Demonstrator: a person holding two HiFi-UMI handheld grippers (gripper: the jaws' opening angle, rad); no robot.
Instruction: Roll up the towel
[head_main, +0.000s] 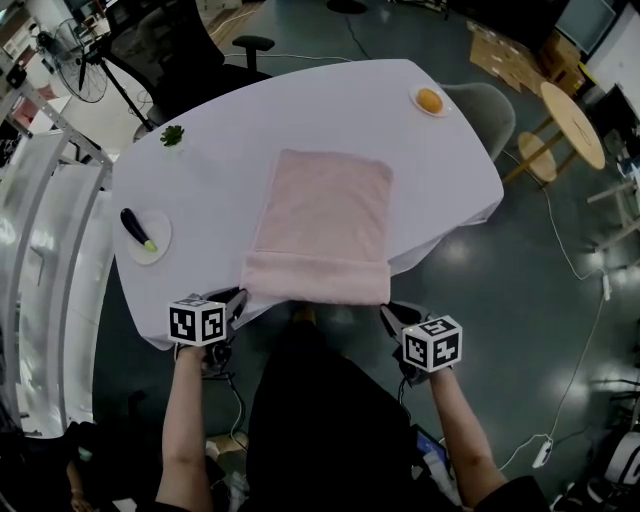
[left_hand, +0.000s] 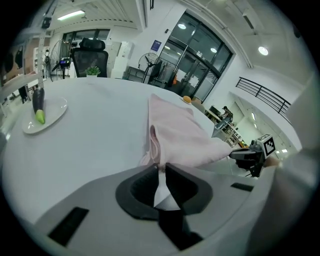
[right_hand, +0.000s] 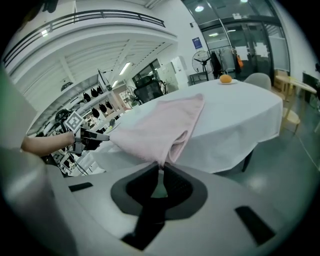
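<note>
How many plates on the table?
2. One plate holds the eggplant by the table's left edge; the second plate holds the orange far right. None seem hidden.

the towel (head_main: 322, 225) lies in the middle of the counter (head_main: 230, 120), with its near edge doubled up and reaching past the near rim. the left claw (head_main: 240, 298) pinches the near left corner and the right claw (head_main: 388, 312) the near right one, both just off the rim. left of the towel, by the counter's left edge, a plate (head_main: 163, 243) carries an eggplant (head_main: 137, 229). greens (head_main: 172, 135) sit at the far left. an orange (head_main: 429, 100) sits on a dish (head_main: 414, 94) at the far right. a chair (head_main: 190, 50) stands behind the counter.
</note>
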